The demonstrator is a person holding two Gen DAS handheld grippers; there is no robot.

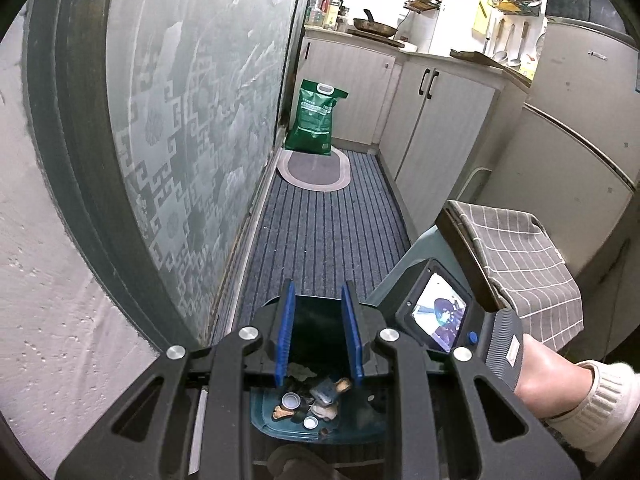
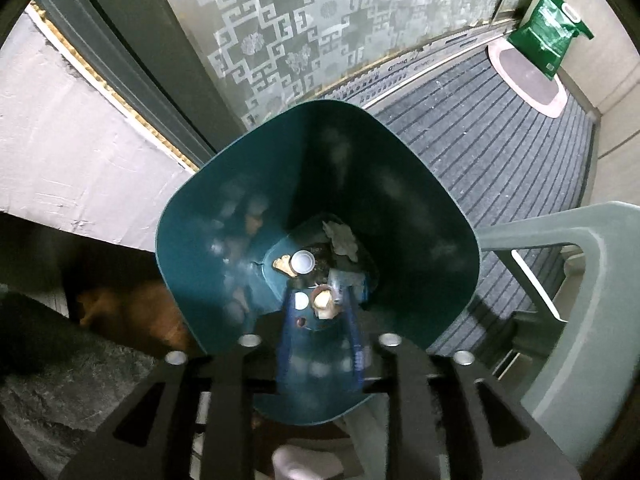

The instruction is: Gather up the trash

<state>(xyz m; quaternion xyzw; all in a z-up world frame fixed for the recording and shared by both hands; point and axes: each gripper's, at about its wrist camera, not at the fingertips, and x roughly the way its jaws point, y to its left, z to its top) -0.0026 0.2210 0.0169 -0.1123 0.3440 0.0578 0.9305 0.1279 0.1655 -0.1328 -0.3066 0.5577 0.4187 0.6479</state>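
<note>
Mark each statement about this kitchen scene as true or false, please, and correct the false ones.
1. The teal bin holds bottle caps and other scraps. True.
2. The green bag lies flat on the counter. False: it stands on the floor, at the far end of the striped mat.
3. A checked cloth hangs over something near the fridge. True.
4. The bin is empty. False: trash lies at its bottom.
5. A pan sits on the counter. True.
</note>
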